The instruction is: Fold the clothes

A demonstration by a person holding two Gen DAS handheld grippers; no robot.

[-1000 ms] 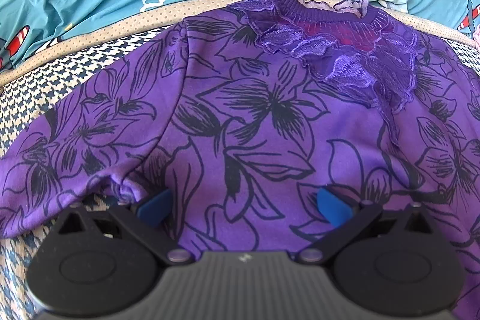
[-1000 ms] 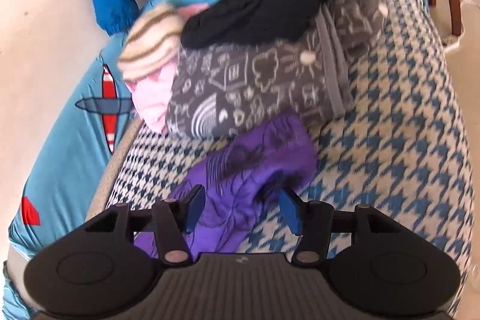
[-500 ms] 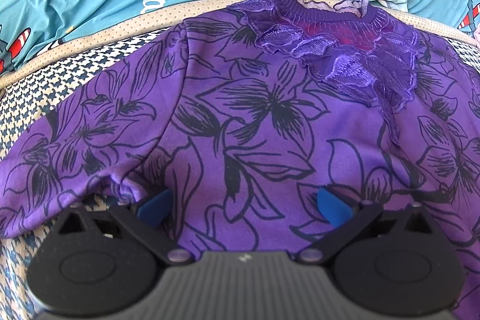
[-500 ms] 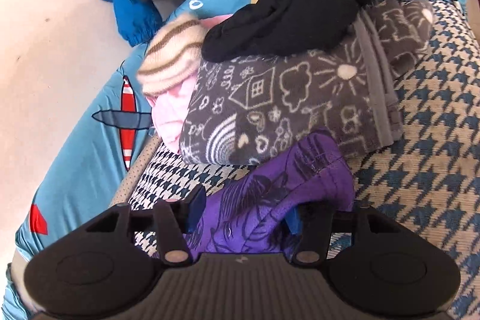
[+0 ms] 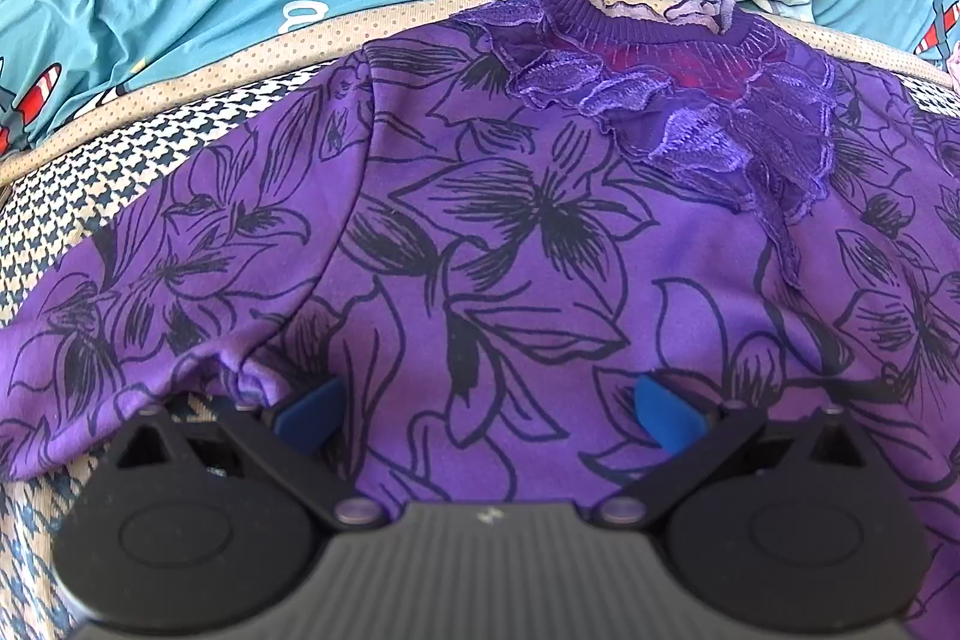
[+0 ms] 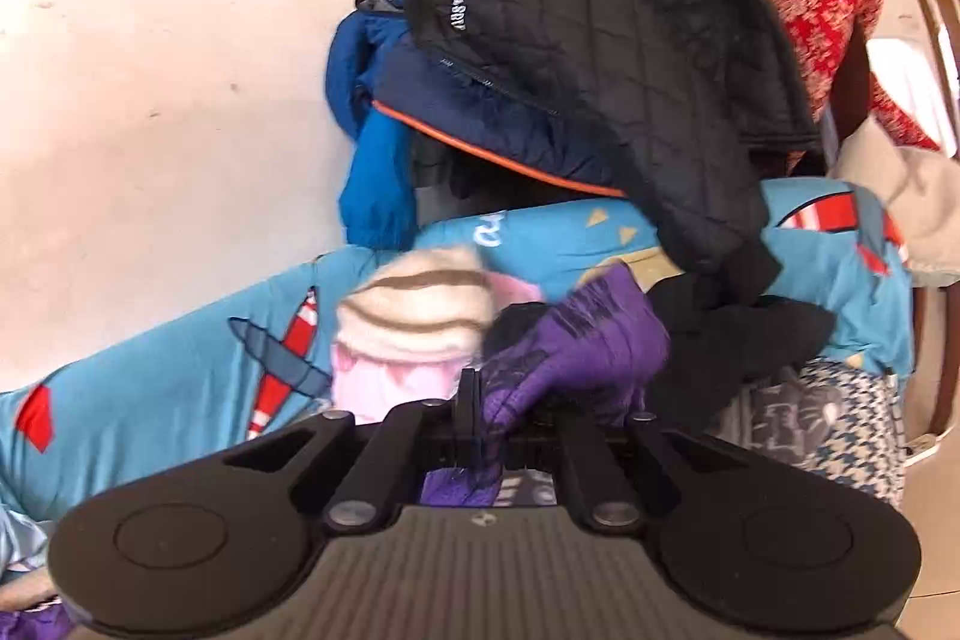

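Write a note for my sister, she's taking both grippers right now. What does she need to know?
Right gripper: jaws have just closed; shut on the purple top's sleeve, lifted in front of the clothes pile.
Left gripper: open, pads spread over the top's lower front, gripping nothing.
Top lies face up, collar at the far side, on the checked cover.
Done: sleeve grabbed. No fold shows yet.
Left: probably bring that sleeve across the chest, fold the other sleeve, then fold the body.

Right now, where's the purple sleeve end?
Right wrist view, low centre: the purple sleeve is pinched in the shut right gripper, lifted in front of the striped cream hat and black jacket.
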